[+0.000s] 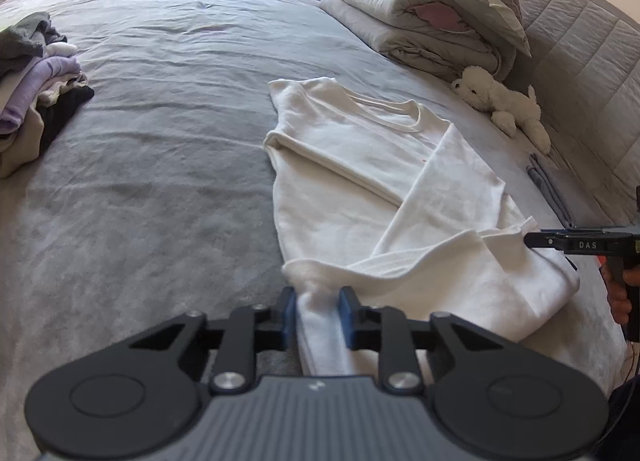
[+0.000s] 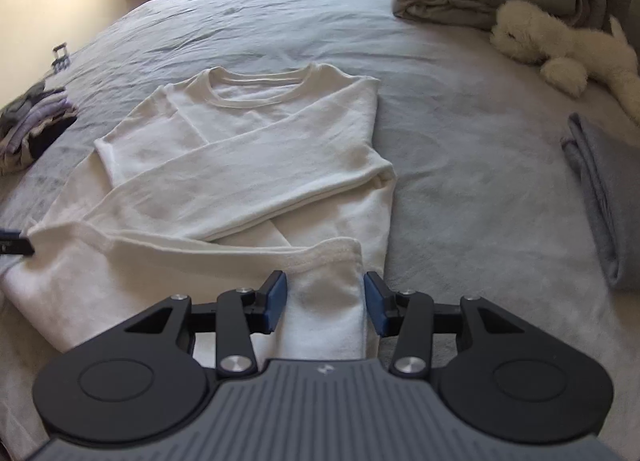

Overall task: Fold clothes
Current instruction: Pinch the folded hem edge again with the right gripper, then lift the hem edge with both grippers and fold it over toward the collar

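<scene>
On the grey bed (image 2: pixel 280 21), sleeves already crossed; your left gripper (image 1: pixel 317 315) and right gripper (image 2: pixel 325 301) each pinch the white shirt (image 2: pixel 248 149) hem, final fold remaining.

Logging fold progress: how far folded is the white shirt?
Partly folded: the white shirt has both sleeves crossed over its chest, hem end lifted toward the collar, not yet laid down.

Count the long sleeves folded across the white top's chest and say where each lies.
2. On the white top, one sleeve crosses from the collar's right shoulder down toward the left; the other sleeve lies partly beneath it, from the left shoulder.
</scene>
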A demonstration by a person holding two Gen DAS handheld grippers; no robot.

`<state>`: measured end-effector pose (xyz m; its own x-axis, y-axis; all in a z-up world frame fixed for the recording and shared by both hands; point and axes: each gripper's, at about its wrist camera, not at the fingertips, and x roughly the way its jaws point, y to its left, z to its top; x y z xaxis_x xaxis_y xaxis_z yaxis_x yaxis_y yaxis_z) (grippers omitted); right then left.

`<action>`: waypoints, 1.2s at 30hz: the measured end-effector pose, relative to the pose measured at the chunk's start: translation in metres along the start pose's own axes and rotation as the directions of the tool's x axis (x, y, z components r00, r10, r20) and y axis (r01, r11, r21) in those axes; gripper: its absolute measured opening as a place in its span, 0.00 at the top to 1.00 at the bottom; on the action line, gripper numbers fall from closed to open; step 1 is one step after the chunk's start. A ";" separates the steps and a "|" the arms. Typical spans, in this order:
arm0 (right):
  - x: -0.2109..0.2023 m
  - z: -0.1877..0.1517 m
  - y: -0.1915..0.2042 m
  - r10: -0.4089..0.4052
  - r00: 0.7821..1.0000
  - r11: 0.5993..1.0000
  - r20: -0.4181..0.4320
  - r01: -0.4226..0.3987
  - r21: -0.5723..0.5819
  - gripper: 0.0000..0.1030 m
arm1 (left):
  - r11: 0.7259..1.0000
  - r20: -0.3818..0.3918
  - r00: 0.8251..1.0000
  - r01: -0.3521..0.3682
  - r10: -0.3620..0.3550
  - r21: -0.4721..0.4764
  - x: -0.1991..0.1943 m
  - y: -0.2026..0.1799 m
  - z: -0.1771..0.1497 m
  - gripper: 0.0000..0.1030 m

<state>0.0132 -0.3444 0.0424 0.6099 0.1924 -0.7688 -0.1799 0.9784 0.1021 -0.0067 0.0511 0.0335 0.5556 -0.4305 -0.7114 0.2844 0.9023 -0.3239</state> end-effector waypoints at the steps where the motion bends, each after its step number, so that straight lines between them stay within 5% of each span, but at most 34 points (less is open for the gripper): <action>1: -0.001 0.001 0.000 -0.007 1.000 1.000 0.004 0.007 0.007 0.70 | 1.000 0.001 1.000 0.000 0.000 -0.005 0.000 0.001 0.000 0.82; 5: -0.006 0.001 0.003 -0.028 0.999 1.000 0.024 0.027 0.009 0.89 | 1.000 0.002 1.000 0.004 -0.004 -0.014 0.000 0.001 0.000 0.81; 16: 0.000 0.002 0.007 -0.031 0.999 1.000 0.031 0.031 -0.006 0.74 | 0.999 -0.011 1.000 0.025 -0.025 -0.046 0.004 0.002 0.000 0.65; 19: 0.004 0.002 0.009 -0.036 0.999 0.999 0.025 0.037 -0.013 0.74 | 0.999 -0.007 1.000 0.010 -0.010 -0.032 0.005 -0.001 -0.001 0.66; 21: 0.004 0.002 0.011 -0.043 0.999 0.999 0.026 0.044 -0.022 0.74 | 1.000 -0.004 1.000 -0.005 0.005 -0.023 0.005 -0.002 -0.001 0.77; 24: 0.002 0.001 0.013 -0.056 0.998 0.998 0.037 0.057 -0.027 0.89 | 0.999 0.003 1.000 -0.006 0.006 -0.033 0.003 0.000 -0.001 0.86; 36: -0.016 0.001 0.024 -0.160 0.979 0.985 0.130 0.167 -0.046 0.95 | 0.998 0.057 0.996 -0.065 0.063 0.025 -0.008 -0.012 0.000 0.90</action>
<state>0.0001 -0.3241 0.0580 0.7256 0.0415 -0.6869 -0.1105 0.9923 -0.0568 -0.0148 0.0437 0.0434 0.6164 -0.3729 -0.6935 0.2672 0.9275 -0.2613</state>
